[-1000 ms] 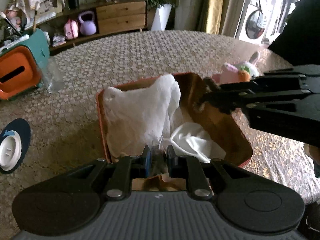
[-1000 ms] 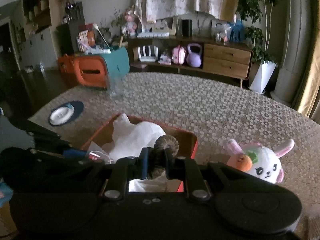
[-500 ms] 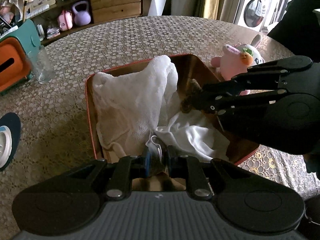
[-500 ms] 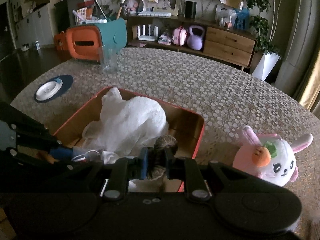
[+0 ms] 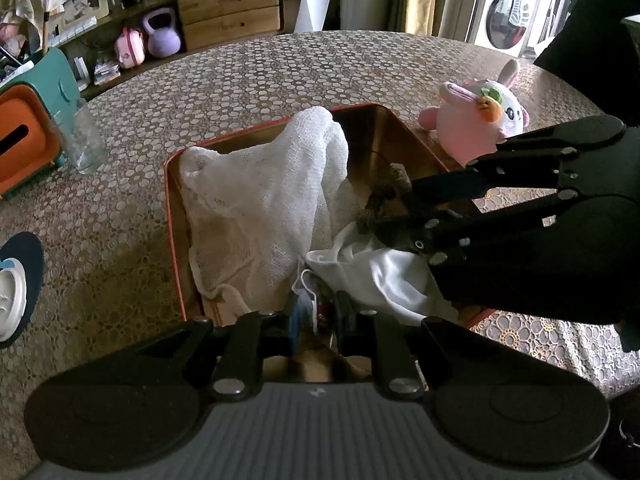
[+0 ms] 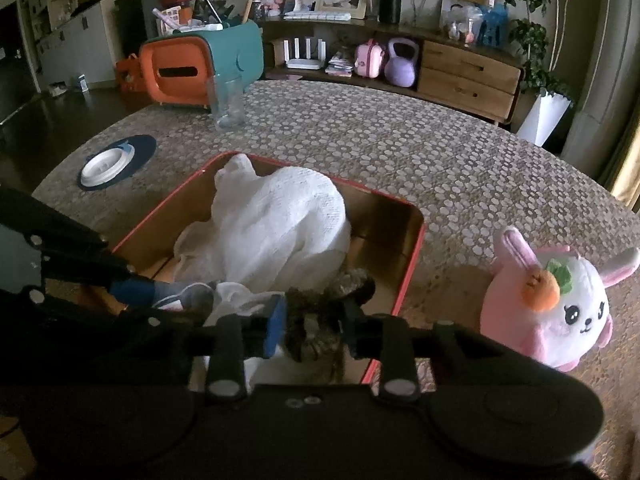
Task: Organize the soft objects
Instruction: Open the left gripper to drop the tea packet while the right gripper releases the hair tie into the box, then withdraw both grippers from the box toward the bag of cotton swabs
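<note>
The round worktop [image 6: 400, 152] with its pebble-pattern cover carries an orange-rimmed box [image 6: 412, 264] near the front edge. Inside the box a big white mesh cloth [image 6: 276, 224] is heaped toward the far side, with a smaller white cloth [image 5: 384, 276] beside it. A pink and white plush bunny [image 6: 552, 304] sits on the worktop just outside the box. The right gripper [image 6: 312, 324] hangs over the box, its fingers narrowly clamped on a dark fuzzy scrunchie [image 6: 320, 304]. The left gripper [image 5: 316, 312] reaches in too, fingers close together pinching a face mask [image 5: 308, 292] by its loop.
</note>
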The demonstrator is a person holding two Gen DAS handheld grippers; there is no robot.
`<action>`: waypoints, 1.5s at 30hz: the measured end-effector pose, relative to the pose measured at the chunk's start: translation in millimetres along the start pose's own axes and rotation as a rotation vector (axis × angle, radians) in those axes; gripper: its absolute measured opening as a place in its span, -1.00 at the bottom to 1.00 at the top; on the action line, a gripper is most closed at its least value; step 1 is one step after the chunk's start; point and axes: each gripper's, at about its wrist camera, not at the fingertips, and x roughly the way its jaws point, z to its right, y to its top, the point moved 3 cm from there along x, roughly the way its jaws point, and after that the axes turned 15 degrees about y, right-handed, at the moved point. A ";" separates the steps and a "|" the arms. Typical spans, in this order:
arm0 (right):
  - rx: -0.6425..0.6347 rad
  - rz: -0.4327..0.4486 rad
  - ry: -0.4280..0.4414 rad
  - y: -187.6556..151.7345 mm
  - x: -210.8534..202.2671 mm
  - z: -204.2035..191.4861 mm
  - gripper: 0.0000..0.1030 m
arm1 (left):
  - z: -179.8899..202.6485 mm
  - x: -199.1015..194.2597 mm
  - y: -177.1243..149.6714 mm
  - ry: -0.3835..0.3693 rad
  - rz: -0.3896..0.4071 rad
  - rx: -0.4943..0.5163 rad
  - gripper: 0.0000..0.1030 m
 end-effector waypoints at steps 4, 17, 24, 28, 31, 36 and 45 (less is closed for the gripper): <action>0.006 0.017 0.013 -0.8 -7.2 -1.5 -0.23 | 0.4 -2.4 0.0 0.001 0.002 -0.002 -0.68; 0.010 0.090 0.029 -4.0 -45.8 -11.3 0.14 | -3.5 -20.2 -1.6 0.044 0.038 -0.023 0.37; 0.027 0.158 0.028 -8.8 -85.1 -13.0 0.20 | -0.9 -50.3 0.8 0.055 0.099 -0.021 0.37; 0.032 0.204 0.029 -14.0 -112.7 -15.1 0.25 | 5.7 -73.4 3.8 0.039 0.147 -0.024 0.44; 0.032 0.235 0.023 -18.2 -133.6 -17.9 0.38 | 13.5 -87.4 8.0 0.012 0.177 -0.036 0.56; 0.045 0.289 0.004 -28.5 -167.4 -18.9 0.49 | 29.0 -111.3 14.3 -0.026 0.221 -0.042 0.57; 0.091 0.372 -0.061 -58.2 -219.5 -5.6 0.81 | 70.4 -143.9 24.5 -0.103 0.309 -0.045 0.64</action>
